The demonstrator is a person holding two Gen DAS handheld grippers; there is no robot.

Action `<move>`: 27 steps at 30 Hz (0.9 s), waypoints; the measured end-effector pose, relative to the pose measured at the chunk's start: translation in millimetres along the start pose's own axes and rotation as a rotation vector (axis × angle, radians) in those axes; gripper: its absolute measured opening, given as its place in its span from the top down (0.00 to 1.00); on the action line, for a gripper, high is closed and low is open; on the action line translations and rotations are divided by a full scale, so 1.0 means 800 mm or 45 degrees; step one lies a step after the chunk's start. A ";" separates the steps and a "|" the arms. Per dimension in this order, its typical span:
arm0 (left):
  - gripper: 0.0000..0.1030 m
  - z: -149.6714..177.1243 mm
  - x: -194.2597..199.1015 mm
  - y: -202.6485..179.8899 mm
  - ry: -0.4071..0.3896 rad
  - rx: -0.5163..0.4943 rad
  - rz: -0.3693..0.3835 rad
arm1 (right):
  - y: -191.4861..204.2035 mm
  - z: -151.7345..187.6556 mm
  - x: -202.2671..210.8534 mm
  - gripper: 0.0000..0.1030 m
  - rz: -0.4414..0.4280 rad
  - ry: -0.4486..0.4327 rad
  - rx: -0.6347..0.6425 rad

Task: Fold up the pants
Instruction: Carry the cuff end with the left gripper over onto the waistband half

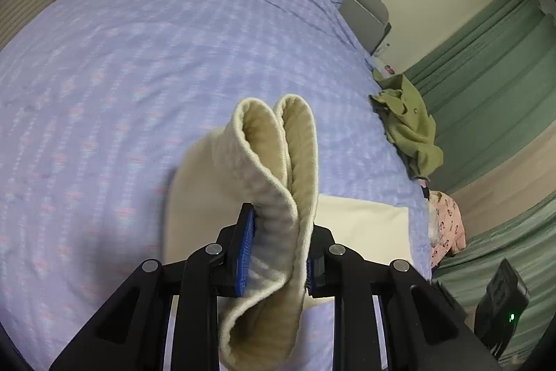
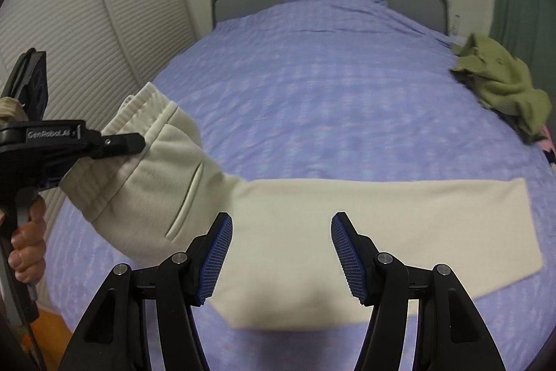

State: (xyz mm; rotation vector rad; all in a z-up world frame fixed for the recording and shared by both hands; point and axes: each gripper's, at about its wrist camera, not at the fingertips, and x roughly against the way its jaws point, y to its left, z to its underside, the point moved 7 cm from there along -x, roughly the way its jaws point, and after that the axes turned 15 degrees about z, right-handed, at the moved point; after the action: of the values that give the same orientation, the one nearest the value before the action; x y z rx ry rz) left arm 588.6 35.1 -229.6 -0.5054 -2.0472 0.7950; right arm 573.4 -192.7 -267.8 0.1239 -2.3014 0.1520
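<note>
Looking along your left tool [image 1: 279, 252], you see it clamped on the waistband of the cream pants [image 1: 274, 169], lifted off the bed [image 1: 139, 58]; an olive garment [image 1: 406, 120] and a pink one [image 1: 448, 225] lie at the bed's right edge. From the right wrist, your right tool [image 2: 281, 256] hangs wide above the legs, which stretch flat across the bed to the right, while the left tool [image 2: 118, 143] holds the waist end raised at left.
</note>
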 end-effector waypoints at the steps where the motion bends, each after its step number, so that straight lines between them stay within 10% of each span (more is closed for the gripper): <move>1: 0.77 0.003 -0.017 -0.018 0.002 0.005 0.003 | -0.021 0.001 0.001 0.41 0.001 0.000 -0.015; 10: 0.77 0.054 -0.143 -0.124 0.056 -0.003 -0.065 | -0.180 0.017 -0.014 0.41 0.030 -0.013 -0.075; 27: 0.77 0.131 -0.354 -0.138 0.259 -0.105 -0.495 | -0.349 0.074 -0.088 0.41 0.099 0.096 -0.223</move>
State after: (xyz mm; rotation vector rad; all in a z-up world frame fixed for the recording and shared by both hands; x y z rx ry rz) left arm 650.1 -251.7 -360.6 -0.2103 -1.9106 0.4111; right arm 615.5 -474.3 -340.2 -0.0596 -2.2340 -0.0053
